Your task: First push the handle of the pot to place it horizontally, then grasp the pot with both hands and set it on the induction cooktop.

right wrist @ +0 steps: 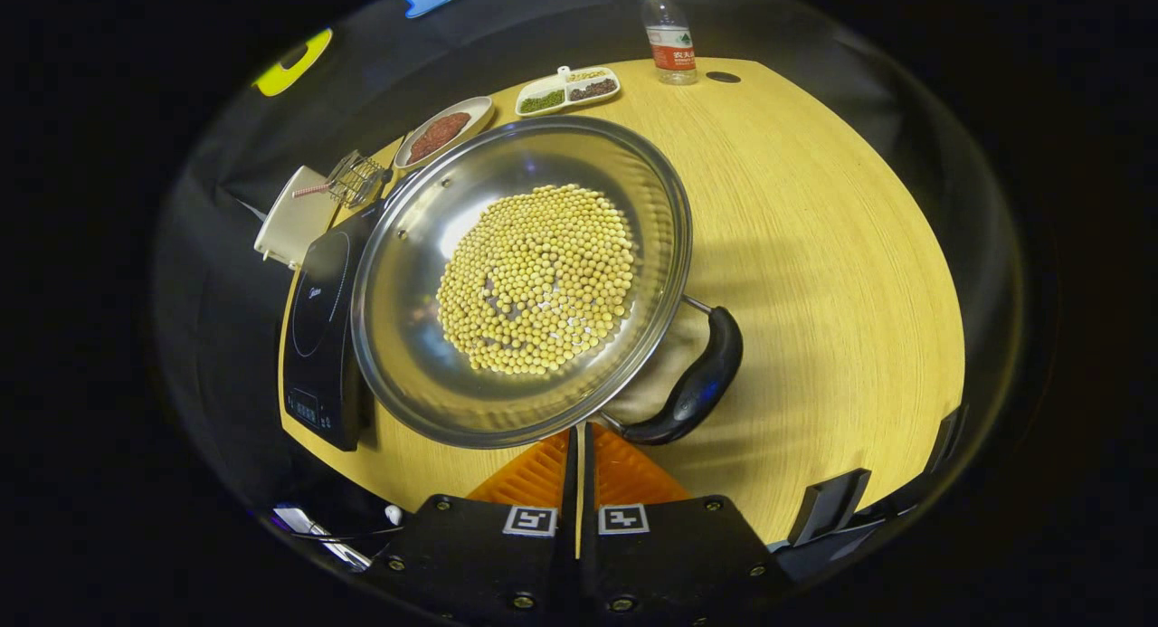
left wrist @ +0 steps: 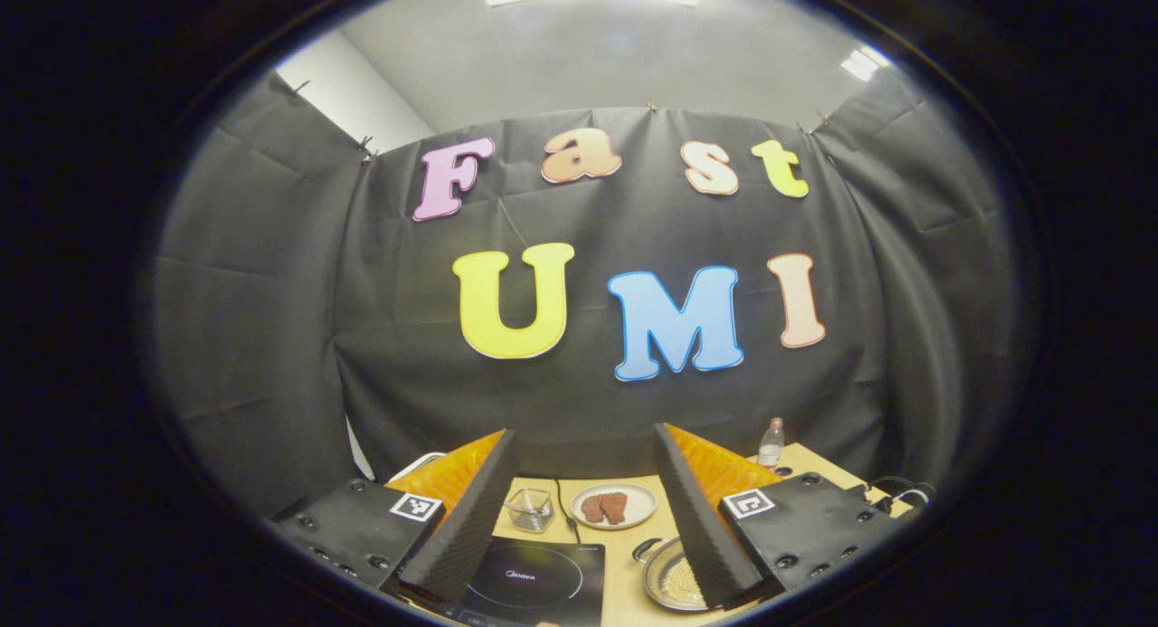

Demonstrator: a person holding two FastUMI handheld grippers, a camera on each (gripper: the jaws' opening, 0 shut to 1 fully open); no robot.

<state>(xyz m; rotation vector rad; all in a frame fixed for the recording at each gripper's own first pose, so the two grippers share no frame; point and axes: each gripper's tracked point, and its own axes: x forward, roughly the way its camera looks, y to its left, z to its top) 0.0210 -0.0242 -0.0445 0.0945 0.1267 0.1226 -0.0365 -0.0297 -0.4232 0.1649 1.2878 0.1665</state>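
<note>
In the right gripper view a steel pot [right wrist: 434, 337] full of yellow beans [right wrist: 538, 279] sits on the wooden table [right wrist: 832, 274], its left rim overlapping the black induction cooktop [right wrist: 321, 328]. The pot's black loop handle [right wrist: 701, 378] juts out at the lower right. My right gripper [right wrist: 579, 435] is shut, with its tips at the pot's near rim just left of the handle's root. I cannot tell whether they touch it. In the left gripper view my left gripper [left wrist: 584, 431] is open, high above the cooktop [left wrist: 534, 582] and the pot [left wrist: 668, 574].
At the back of the table stand a plate of meat [right wrist: 441, 131], a divided dish of beans [right wrist: 567, 90] and a water bottle [right wrist: 670, 37]. A glass container [left wrist: 530, 509] and a white box [right wrist: 294, 218] lie behind the cooktop. The table's right half is bare wood.
</note>
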